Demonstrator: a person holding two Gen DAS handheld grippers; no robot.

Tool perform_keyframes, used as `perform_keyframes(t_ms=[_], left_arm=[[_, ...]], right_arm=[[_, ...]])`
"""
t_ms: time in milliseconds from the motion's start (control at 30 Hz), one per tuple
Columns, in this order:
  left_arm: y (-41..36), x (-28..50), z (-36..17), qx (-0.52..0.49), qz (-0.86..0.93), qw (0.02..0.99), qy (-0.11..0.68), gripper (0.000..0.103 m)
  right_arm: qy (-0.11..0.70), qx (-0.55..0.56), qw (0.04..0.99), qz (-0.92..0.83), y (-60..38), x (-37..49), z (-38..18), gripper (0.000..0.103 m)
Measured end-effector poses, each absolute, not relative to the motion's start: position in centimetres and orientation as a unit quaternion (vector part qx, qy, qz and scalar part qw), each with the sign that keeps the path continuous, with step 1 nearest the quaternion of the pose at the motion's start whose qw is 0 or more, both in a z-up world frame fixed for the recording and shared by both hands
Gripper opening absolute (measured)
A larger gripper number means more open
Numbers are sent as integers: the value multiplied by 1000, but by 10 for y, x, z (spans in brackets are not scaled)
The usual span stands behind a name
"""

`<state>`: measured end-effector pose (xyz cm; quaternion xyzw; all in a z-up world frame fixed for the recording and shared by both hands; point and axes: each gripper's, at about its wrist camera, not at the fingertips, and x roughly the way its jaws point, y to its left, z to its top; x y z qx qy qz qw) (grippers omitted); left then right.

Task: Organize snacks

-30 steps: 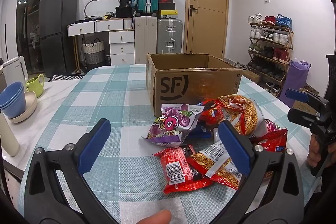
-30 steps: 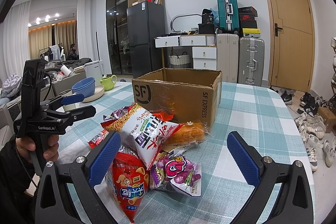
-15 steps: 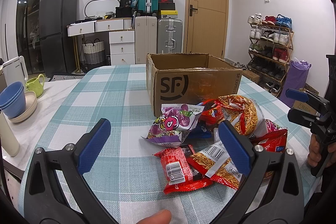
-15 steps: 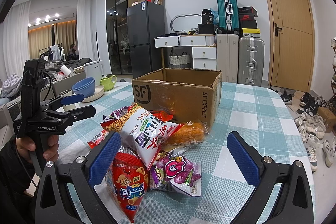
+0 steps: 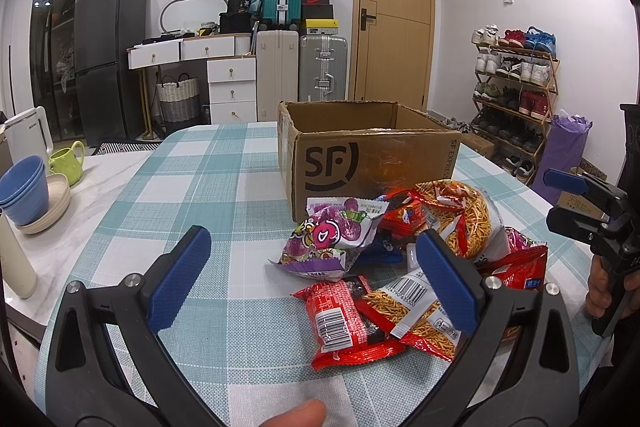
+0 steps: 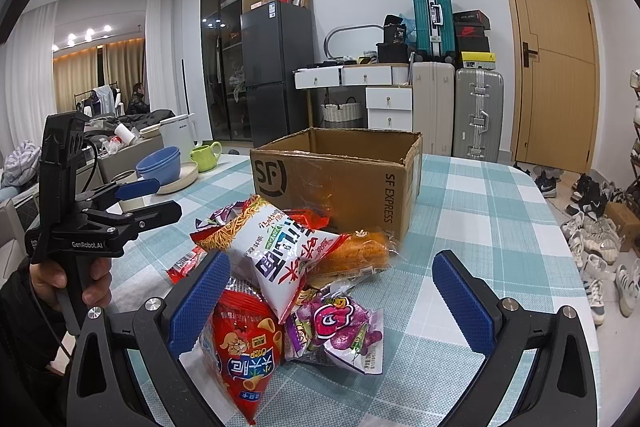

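Note:
An open SF cardboard box (image 5: 372,163) stands on the checked tablecloth (image 5: 208,187); it also shows in the right wrist view (image 6: 344,179). A heap of snack bags lies in front of it: a purple bag (image 5: 334,237), a red bag (image 5: 344,319), noodle-snack bags (image 5: 460,215), a large white noodle bag (image 6: 276,247), a red crisp bag (image 6: 244,351). My left gripper (image 5: 312,275) is open and empty, above the table just short of the heap. My right gripper (image 6: 332,301) is open and empty, hovering at the heap from the other side.
Blue bowls (image 5: 24,187), a green mug (image 5: 70,159) and a white kettle (image 5: 28,135) stand at the table's left end. A white bottle (image 5: 16,267) stands at the left edge. Suitcases, drawers, a fridge and a shoe rack (image 5: 516,99) line the room.

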<state>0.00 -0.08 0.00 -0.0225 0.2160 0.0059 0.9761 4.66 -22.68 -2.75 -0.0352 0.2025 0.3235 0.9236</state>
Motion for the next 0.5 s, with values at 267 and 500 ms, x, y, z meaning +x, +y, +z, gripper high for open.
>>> perform_keyframes(t_ms=[267, 500], left_arm=[[-1, 0, 0, -22, 6, 976, 217, 102], [-3, -1, 1, -21, 6, 975, 221, 102]], right_arm=[[206, -38, 923, 323, -226, 46, -29, 103], [217, -40, 921, 320, -225, 50, -31, 103]])
